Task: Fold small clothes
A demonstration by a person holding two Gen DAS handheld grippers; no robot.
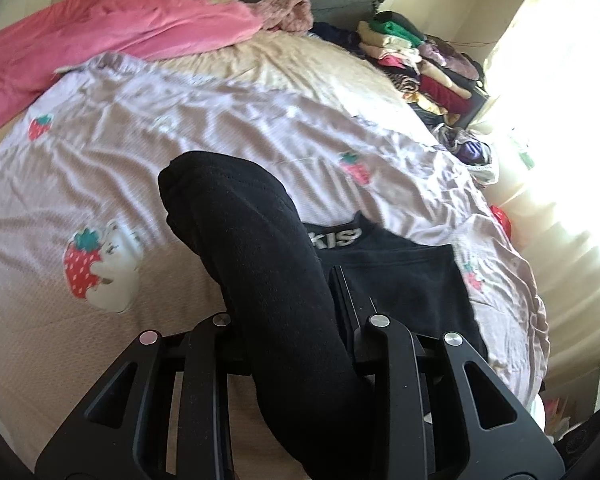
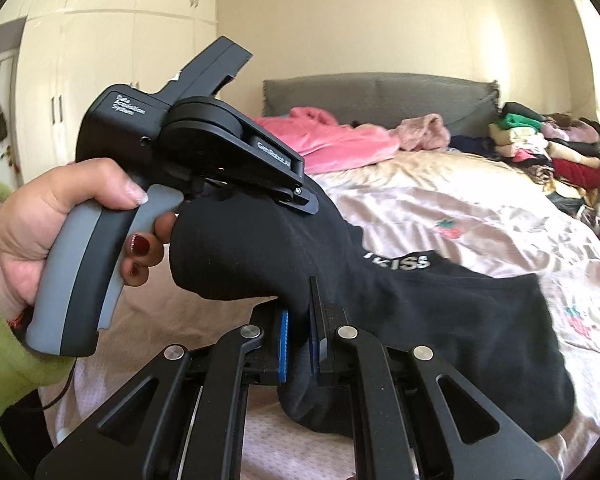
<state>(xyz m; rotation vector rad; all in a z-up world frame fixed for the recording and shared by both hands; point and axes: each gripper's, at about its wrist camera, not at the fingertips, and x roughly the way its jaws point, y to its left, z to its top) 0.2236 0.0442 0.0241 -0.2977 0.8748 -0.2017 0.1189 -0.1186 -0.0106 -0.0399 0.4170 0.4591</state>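
The bed is covered with a pale lilac sheet printed with strawberries. A cream blanket lies further back on it, and a pink garment near the grey headboard. A pile of folded clothes sits at the far right edge.

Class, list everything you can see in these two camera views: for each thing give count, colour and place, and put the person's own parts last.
black knit sock with white lettering: one, black, lifted over the bed, held by both grippers
strawberry-print quilt: one, pale lilac, spread on the bed
pink fleece garment: one, pink, near the headboard
grey padded headboard: one, grey, at the wall
pile of folded clothes: one, mixed colours, bed's far corner
cream wardrobe: one, cream, beside the bed
left gripper: shut on the sock
right gripper: shut on the sock
hand: one, green sleeve, holding the left gripper
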